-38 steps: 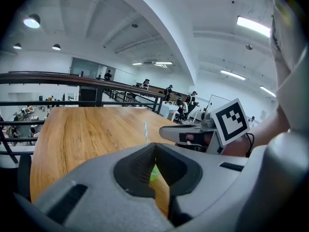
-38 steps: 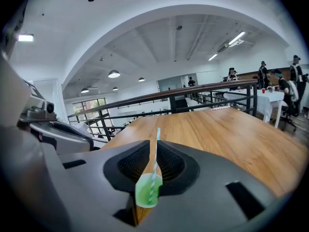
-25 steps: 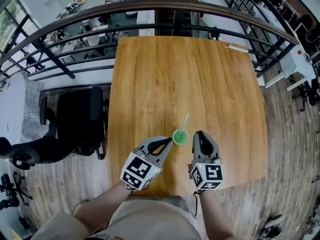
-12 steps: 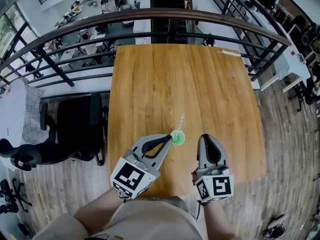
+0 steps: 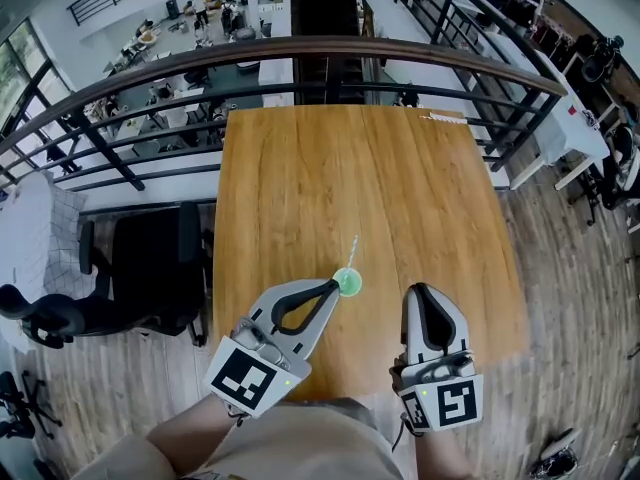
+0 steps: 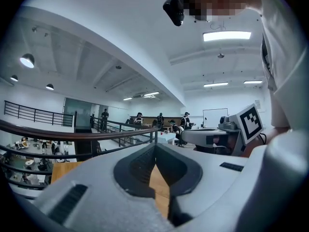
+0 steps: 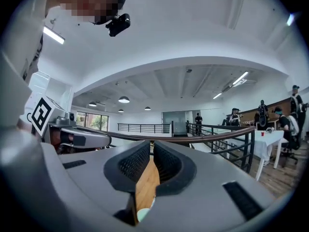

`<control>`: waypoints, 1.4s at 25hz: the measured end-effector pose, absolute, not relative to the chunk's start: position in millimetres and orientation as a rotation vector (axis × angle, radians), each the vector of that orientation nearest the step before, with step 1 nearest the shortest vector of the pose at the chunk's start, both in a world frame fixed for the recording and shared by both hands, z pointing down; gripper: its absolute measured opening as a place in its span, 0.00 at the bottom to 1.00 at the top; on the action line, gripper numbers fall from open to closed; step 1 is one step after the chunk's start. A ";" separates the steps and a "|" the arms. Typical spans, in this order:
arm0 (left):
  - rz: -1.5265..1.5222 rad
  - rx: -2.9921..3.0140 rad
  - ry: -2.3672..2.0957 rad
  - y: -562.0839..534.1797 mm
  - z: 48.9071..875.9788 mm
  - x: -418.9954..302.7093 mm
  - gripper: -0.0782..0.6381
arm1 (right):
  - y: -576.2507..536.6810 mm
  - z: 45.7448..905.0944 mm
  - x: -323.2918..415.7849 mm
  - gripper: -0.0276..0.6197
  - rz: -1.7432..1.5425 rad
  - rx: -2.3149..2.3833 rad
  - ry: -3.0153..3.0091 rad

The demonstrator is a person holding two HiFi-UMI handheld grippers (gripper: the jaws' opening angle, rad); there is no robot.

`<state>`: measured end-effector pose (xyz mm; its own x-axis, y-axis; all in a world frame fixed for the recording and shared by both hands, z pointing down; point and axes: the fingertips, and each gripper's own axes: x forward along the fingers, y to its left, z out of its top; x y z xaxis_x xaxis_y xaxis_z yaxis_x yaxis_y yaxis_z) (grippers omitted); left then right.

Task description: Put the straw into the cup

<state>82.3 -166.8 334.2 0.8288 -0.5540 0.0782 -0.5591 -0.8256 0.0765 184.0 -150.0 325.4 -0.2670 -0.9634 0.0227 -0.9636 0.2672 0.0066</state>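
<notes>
Obs: the straw [image 5: 351, 252] stands tilted in the green cup [image 5: 348, 283], on the table [image 5: 300, 168] near its front edge. My left gripper [image 5: 333, 286]: jaws together, empty, tips just beside the cup. My right gripper [image 5: 421, 290]: jaws together, empty, apart from the cup. Judgement: my 2 claws hold nothing because the insertion looks done.

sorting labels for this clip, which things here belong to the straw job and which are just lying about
Job: green round cup; thin pale straw standing in it.
Lying about: black office chair; small white strip at wooden table's far edge.

Straw [image 5: 351, 253] in green cup [image 5: 348, 284], L tongs [image 5: 333, 287] just beside.
</notes>
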 end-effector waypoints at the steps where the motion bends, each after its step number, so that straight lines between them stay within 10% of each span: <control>1: 0.075 2.913 -0.888 -164.4 331.4 81.5 0.13 | -146.7 323.7 183.3 0.09 -0.003 1.887 -2.477; 35: 0.147 2.888 -0.864 -130.5 353.7 87.2 0.13 | -108.1 340.0 192.5 0.09 0.131 1.892 -2.496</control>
